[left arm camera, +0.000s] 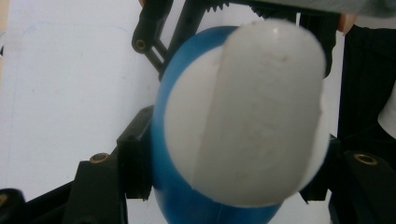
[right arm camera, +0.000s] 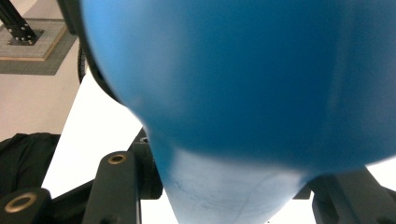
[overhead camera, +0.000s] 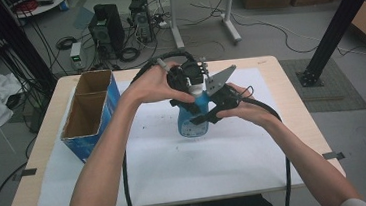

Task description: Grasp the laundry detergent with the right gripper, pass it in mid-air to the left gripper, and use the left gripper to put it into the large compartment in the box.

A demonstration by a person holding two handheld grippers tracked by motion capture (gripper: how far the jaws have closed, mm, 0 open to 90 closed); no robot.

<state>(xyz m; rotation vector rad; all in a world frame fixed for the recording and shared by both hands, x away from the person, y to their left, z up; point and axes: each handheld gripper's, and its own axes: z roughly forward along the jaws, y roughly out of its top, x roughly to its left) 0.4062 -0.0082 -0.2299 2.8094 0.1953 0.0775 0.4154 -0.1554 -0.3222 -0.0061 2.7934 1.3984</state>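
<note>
Both tools meet on a blue bottle (overhead camera: 192, 119) that stands upright on the white sheet (overhead camera: 186, 163) covering the counter (overhead camera: 48, 130), near its middle. The right tool (overhead camera: 207, 115) comes in from the bottle's right side and is clamped on the blue body, its black jaws pressed against either flank; in the right gripper view the blue wall (right arm camera: 243, 79) swells between the two jaws and narrows toward them. The left tool (overhead camera: 190, 90) sits above the right one, over the bottle's top, with a hand wrapped around its body. In the left gripper view the white cap (left arm camera: 252, 116) lies between this tool's jaws, and both pads bear on the bottle just below it, so the left tool is clamped on the bottle's top end. Beyond the cap in that view, the right tool's black linkage shows farther off. Well to the left of the left tool, an open blue cardboard box (overhead camera: 91, 113) stands at the edge of the sheet.
</note>
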